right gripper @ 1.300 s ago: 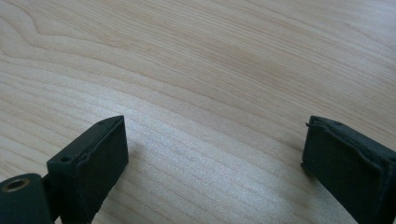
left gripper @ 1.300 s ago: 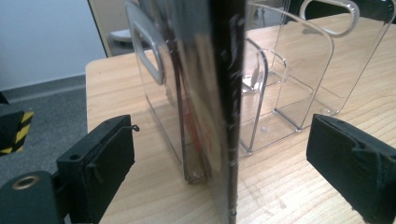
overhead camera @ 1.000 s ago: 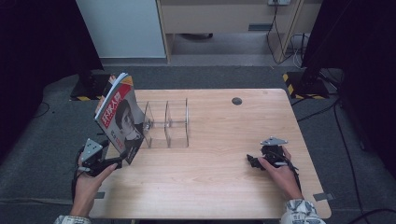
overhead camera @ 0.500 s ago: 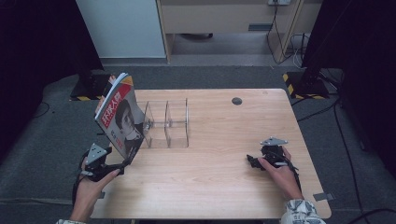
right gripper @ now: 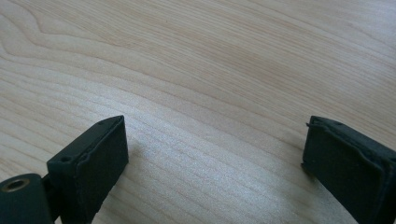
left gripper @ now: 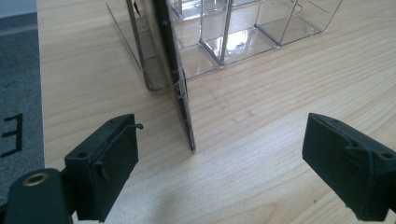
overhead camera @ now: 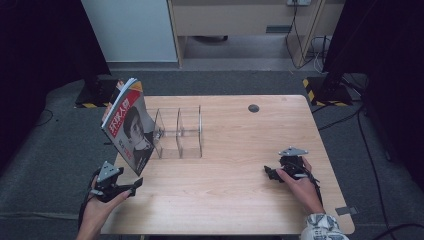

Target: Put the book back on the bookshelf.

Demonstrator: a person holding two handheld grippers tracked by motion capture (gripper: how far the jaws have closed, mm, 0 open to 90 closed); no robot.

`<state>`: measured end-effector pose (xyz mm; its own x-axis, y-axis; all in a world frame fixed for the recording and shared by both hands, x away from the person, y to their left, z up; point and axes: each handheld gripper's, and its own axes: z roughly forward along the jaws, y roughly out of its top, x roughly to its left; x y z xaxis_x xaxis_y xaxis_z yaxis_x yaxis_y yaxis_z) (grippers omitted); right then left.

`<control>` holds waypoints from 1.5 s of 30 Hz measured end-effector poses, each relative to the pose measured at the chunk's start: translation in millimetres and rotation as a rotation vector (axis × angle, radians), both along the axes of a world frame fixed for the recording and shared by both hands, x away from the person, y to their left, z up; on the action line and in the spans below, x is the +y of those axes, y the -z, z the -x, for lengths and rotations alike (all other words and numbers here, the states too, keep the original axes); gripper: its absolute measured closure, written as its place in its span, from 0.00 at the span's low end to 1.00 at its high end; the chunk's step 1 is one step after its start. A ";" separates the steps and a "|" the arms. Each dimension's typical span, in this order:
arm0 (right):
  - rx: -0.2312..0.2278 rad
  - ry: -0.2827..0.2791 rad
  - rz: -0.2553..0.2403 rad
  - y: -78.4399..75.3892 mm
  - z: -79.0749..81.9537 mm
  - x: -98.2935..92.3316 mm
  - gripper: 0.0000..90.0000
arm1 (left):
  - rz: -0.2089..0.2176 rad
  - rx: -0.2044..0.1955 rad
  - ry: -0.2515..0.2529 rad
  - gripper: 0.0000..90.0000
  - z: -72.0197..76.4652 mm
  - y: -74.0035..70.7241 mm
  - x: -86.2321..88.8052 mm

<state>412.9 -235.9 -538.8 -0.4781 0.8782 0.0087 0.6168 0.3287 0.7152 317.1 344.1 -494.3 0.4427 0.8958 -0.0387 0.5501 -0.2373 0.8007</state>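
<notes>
We note the magazine (overhead camera: 129, 125) leaning in the clear acrylic rack (overhead camera: 179, 132), just ahead of left gripper (left gripper: 219, 163), jaws apart, empty. Thin, floppy, glossy: pinch near spine, low edge.

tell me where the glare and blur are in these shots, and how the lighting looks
High view: the table is evenly lit while the surrounding floor falls off to near black; the magazine cover reads sharp. Left gripper view: bright reflections on the clear plastic organizer; the left gripper jaws look soft up close and cast faint shadows. Right gripper view: a pale sheen on the wood between the right gripper jaws.
</notes>
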 end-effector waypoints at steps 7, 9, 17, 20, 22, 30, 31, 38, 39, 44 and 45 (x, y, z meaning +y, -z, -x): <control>0.001 -0.001 0.000 -0.1 0.0 -0.1 0.08 | -0.030 0.007 0.075 0.14 8.3 -0.9 -14.4; -0.001 -0.001 0.000 0.0 -0.1 0.0 0.08 | -0.034 0.007 0.087 0.14 9.5 -1.0 -17.0; -0.001 -0.001 0.000 0.0 -0.1 0.0 0.08 | -0.034 0.007 0.155 0.13 6.3 -0.1 -28.4; 0.000 -0.002 0.000 0.0 -0.1 -0.1 0.08 | -0.030 0.008 0.171 0.12 3.8 -0.1 -33.1; -0.001 -0.001 0.001 0.1 -0.1 0.0 0.08 | -0.027 0.005 0.194 0.12 0.0 -0.8 -40.9; -0.002 -0.001 0.002 0.1 -0.2 0.0 0.08 | -0.026 0.006 0.224 0.07 -8.1 0.7 -48.2; -0.002 -0.001 0.001 0.1 -0.1 0.0 0.08 | -0.023 0.007 0.228 0.06 -10.7 1.5 -49.1; -0.002 0.000 0.001 0.1 -0.1 0.0 0.08 | -0.021 0.019 0.271 0.05 -15.5 4.7 -59.9; -0.002 -0.001 0.002 0.1 -0.2 0.0 0.08 | -0.023 0.019 0.273 0.05 -16.7 4.7 -61.7; -0.002 -0.001 0.002 0.1 -0.2 0.0 0.08 | -0.008 0.011 0.269 0.05 -20.7 3.5 -64.6; -0.001 -0.002 0.001 0.0 -0.2 -0.1 0.08 | -0.004 0.009 0.270 0.05 -22.9 3.2 -66.9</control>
